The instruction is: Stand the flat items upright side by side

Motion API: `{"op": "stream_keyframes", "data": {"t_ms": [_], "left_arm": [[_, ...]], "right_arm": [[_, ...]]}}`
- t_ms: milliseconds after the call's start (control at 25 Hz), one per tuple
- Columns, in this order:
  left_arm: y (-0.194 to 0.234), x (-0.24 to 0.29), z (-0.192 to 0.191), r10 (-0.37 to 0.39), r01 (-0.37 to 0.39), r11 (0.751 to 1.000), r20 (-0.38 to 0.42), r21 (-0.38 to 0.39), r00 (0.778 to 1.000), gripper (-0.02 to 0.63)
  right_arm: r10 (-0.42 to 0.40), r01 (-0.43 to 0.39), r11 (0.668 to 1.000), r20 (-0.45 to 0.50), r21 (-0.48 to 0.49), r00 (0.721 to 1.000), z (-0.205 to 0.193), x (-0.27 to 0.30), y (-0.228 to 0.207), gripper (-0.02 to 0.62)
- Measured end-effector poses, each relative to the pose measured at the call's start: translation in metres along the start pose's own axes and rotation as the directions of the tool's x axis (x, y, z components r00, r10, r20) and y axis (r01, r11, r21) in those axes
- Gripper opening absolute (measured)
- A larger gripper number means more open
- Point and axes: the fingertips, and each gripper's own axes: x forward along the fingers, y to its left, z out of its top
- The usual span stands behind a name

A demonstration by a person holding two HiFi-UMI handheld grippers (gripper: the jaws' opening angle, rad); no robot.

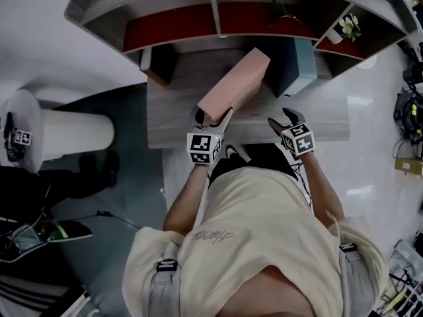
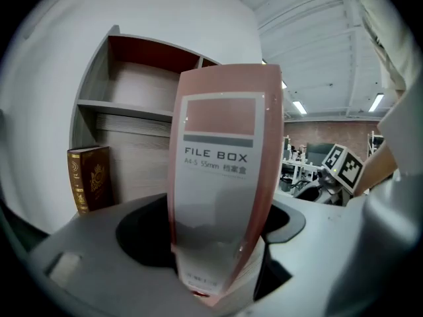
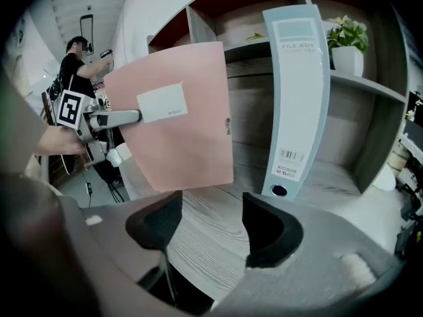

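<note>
Clearly off the worktop (image 1: 173, 114), the pink file box (image 1: 235, 83) hangs tilted. Its long axis runs from the left tongs (image 1: 213, 116), which clamp its near end across the spine, up and away rightward toward the blue file box (image 1: 299, 68) standing upright at the shelf (image 1: 198, 28). The left gripper view cuts off the spine's lower end. The right tongs (image 1: 281, 121) stand wide, with only worktop between them.
</note>
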Motion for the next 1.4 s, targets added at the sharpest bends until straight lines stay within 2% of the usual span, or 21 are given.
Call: {"op": "stream_keyframes", "data": {"t_ms": [320,520,720,880,1080,1240,1400], "left_arm": [[-0.024,0.038,0.004,0.137,-0.139,0.989,-0.048,-0.056,0.989,0.373],[-0.039,0.066,0.008,0.222,-0.231,0.967,-0.084,-0.109,0.971,0.374],[-0.056,0.095,0.013,0.252,-0.265,0.956,-0.107,-0.127,0.962,0.376],[-0.066,0.112,0.019,0.242,-0.258,0.954,-0.115,-0.152,0.963,0.379],[-0.09,0.128,0.021,0.206,-0.221,0.959,-0.101,-0.176,0.973,0.374],[-0.105,0.141,0.026,0.129,-0.141,0.967,-0.066,-0.211,0.989,0.38],[-0.116,0.145,0.027,0.055,-0.066,0.967,-0.048,-0.247,0.997,0.42]], "right_arm": [[0.01,-0.01,0.999,0.007,0.038,1.0,-0.013,-0.013,-0.022,0.284],[0.007,-0.007,0.998,0.015,0.055,1.0,-0.02,-0.031,-0.057,0.281],[0.014,-0.016,0.996,0.017,0.093,1.0,-0.037,-0.043,-0.093,0.278],[0.016,-0.021,0.992,0.044,0.124,0.999,-0.043,-0.046,-0.117,0.278],[0.039,-0.043,0.994,0.041,0.104,0.998,-0.056,-0.047,-0.143,0.278],[0.065,-0.068,0.994,0.039,0.088,0.997,-0.057,-0.043,-0.154,0.278],[0.101,-0.103,0.992,0.027,0.068,0.994,-0.057,-0.04,-0.156,0.278]]}}
